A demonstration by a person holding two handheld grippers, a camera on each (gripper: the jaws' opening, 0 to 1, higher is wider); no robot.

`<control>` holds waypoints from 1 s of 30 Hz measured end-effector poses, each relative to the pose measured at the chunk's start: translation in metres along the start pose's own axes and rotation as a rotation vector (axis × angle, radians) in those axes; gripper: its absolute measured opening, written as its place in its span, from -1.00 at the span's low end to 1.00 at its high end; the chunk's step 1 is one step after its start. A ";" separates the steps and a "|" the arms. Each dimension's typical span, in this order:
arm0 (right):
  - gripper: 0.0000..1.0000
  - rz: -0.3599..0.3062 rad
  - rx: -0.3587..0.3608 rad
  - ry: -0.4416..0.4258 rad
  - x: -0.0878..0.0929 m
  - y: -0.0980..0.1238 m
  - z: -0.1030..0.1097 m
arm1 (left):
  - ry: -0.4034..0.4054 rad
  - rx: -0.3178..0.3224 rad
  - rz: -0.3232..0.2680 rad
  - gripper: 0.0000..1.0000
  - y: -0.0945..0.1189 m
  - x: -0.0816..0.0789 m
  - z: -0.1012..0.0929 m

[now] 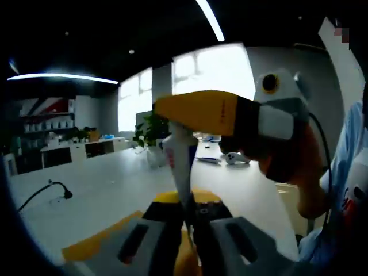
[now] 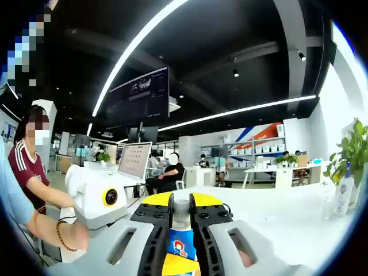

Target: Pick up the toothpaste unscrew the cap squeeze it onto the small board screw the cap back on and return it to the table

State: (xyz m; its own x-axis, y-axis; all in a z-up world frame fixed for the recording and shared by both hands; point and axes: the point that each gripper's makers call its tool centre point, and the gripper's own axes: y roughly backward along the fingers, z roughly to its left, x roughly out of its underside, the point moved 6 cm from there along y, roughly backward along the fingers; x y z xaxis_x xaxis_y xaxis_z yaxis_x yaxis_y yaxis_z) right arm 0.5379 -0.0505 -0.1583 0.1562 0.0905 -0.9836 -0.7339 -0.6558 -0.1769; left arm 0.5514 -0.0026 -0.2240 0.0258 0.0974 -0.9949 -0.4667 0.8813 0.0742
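We see a white toothpaste tube [image 2: 182,244] with blue and red print (cap [image 2: 181,209] grey), yellow-and-black gripper [image 2: 182,215], white table [image 1: 109,190], green plant [image 2: 351,150]

toothpaste [image 2: 183,248] btwn r gripper [image 2: 183,221] jaws

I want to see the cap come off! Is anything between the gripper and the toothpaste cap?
Nothing visible. In the right gripper view the right gripper has the cap directly between its jaws. The left gripper is shut on the toothpaste tube, holding it upright.
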 end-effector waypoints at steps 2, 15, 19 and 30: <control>-0.80 -0.021 -0.014 -0.027 0.001 0.000 0.001 | -0.018 -0.021 -0.001 -0.93 0.003 0.001 0.003; -0.81 -0.017 -0.113 0.022 -0.003 0.003 0.008 | -0.031 -0.043 -0.044 -0.91 0.006 -0.010 0.005; -0.81 -0.007 -0.159 0.049 -0.004 0.007 0.009 | -0.028 0.054 -0.053 -0.92 0.006 -0.009 0.001; -0.81 -0.010 -0.710 -0.114 -0.005 0.005 0.001 | 0.019 0.480 -0.073 -0.93 0.009 -0.011 -0.001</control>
State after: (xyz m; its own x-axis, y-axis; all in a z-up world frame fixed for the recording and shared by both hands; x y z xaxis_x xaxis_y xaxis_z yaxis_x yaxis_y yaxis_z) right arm 0.5330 -0.0537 -0.1541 0.0623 0.1511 -0.9866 -0.1198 -0.9802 -0.1577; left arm 0.5460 0.0036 -0.2125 0.0246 0.0229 -0.9994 -0.0041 0.9997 0.0228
